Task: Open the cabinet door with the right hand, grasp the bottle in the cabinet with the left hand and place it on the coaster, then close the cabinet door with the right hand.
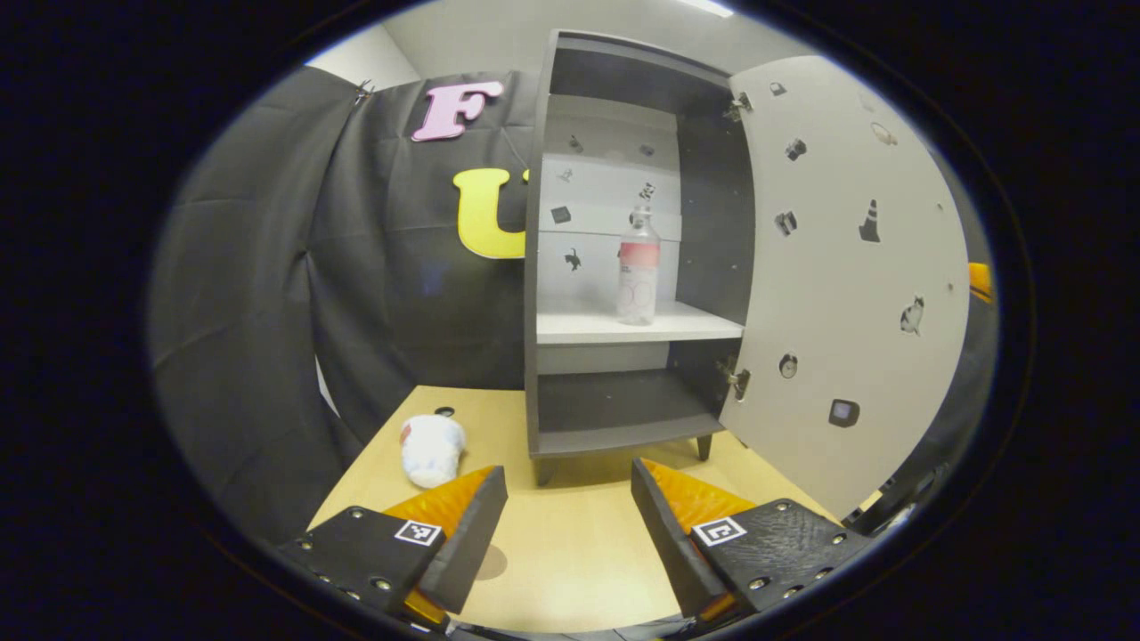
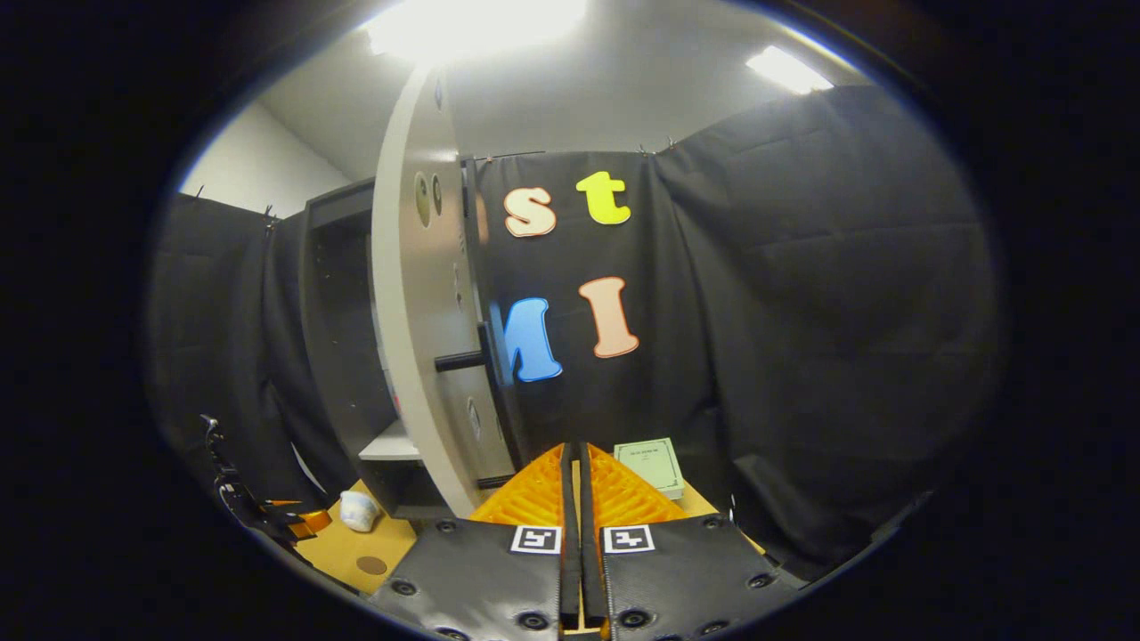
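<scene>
The grey cabinet (image 1: 534, 267) stands open, its door (image 1: 846, 285) swung out to the right. A clear bottle (image 1: 639, 267) with a red label stands upright on the white shelf (image 1: 588, 328). My left gripper (image 1: 570, 525) is open low over the table in front of the cabinet, well short of the bottle. A brown round coaster (image 1: 492, 563) lies on the table beside its left finger. In the right gripper view the door's edge (image 2: 414, 312) and dark handle (image 2: 463, 361) are to the left. My right gripper (image 2: 574, 467) is shut on nothing, clear of the handle.
A white crumpled object (image 1: 430, 450) lies on the wooden table (image 1: 570, 534) left of the cabinet, also seen as the white object (image 2: 359, 510) near the coaster (image 2: 371, 564). A pale green book (image 2: 650, 463) lies beyond the right fingers. Black cloth walls the booth.
</scene>
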`<state>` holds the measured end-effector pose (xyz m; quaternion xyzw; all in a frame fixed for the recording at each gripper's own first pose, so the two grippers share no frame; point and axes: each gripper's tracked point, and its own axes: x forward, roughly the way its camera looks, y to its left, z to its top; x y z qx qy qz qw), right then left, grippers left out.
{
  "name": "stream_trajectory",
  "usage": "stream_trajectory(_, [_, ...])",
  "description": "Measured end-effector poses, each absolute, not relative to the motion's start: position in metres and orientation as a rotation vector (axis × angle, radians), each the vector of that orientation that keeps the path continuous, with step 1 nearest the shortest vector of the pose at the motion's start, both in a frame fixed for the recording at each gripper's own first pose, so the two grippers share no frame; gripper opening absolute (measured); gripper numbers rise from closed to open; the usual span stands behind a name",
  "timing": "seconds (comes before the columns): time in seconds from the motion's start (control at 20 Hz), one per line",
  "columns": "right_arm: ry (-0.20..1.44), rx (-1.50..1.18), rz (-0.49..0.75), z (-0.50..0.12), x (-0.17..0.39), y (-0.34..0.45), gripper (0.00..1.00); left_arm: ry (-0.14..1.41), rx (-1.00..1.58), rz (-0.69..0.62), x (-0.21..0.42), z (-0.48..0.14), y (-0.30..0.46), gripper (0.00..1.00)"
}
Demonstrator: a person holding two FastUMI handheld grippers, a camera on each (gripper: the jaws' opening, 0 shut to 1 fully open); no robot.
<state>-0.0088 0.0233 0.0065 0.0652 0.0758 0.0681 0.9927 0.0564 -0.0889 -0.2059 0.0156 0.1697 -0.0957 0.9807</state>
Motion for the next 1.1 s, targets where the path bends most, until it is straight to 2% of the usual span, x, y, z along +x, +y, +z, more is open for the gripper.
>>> stream_trajectory(0.1, [0.155, 0.129, 0.08, 0.009, -0.008, 0.006, 0.0, 0.331, 0.023, -0.21, 0.063, -0.205, -0.093, 0.85])
stream_trajectory(0.15, [0.155, 0.119, 0.049, 0.01, -0.005, -0.005, 0.03, 0.327, 0.027, -0.215, 0.068, -0.205, -0.094, 0.85])
stream_trajectory(0.2, [0.158, 0.114, 0.022, 0.009, -0.004, -0.013, 0.0, 0.323, 0.035, -0.218, 0.075, -0.204, -0.096, 0.85])
stream_trajectory(0.25, [0.162, 0.115, -0.007, 0.007, 0.0, -0.021, 0.03, 0.318, 0.041, -0.219, 0.083, -0.203, -0.098, 0.84])
stream_trajectory(0.3, [0.168, 0.107, -0.048, 0.004, 0.005, -0.033, 0.0, 0.312, 0.045, -0.217, 0.093, -0.199, -0.099, 0.84])
stream_trajectory(0.4, [0.166, 0.077, -0.122, 0.0, 0.023, -0.054, 0.03, 0.295, 0.042, -0.216, 0.111, -0.189, -0.105, 0.84])
stream_trajectory(0.65, [0.173, 0.091, -0.145, -0.011, 0.079, -0.058, 0.03, 0.236, 0.046, -0.227, 0.158, -0.151, -0.124, 0.84])
stream_trajectory(0.7, [0.169, 0.089, -0.155, -0.015, 0.088, -0.061, 0.07, 0.23, 0.052, -0.231, 0.168, -0.145, -0.128, 0.86])
stream_trajectory(0.75, [0.17, 0.091, -0.16, -0.017, 0.096, -0.064, 0.0, 0.223, 0.055, -0.236, 0.178, -0.14, -0.133, 0.86])
stream_trajectory(0.85, [0.172, 0.116, -0.146, -0.021, 0.112, -0.06, 0.05, 0.197, 0.056, -0.246, 0.201, -0.127, -0.143, 0.84])
stream_trajectory(0.9, [0.177, 0.129, -0.151, -0.025, 0.119, -0.062, 0.12, 0.186, 0.062, -0.244, 0.211, -0.122, -0.148, 0.86])
stream_trajectory(0.95, [0.172, 0.141, -0.146, -0.027, 0.122, -0.063, 0.12, 0.174, 0.073, -0.24, 0.22, -0.119, -0.152, 0.87])
stream_trajectory(1.0, [0.175, 0.154, -0.14, -0.029, 0.124, -0.061, 0.28, 0.167, 0.085, -0.239, 0.227, -0.117, -0.156, 0.86])
stream_trajectory(1.05, [0.186, 0.163, -0.137, -0.034, 0.128, -0.062, 0.24, 0.165, 0.094, -0.246, 0.234, -0.119, -0.163, 0.87])
stream_trajectory(1.1, [0.194, 0.171, -0.138, -0.038, 0.14, -0.065, 0.29, 0.163, 0.098, -0.257, 0.238, -0.119, -0.171, 0.85])
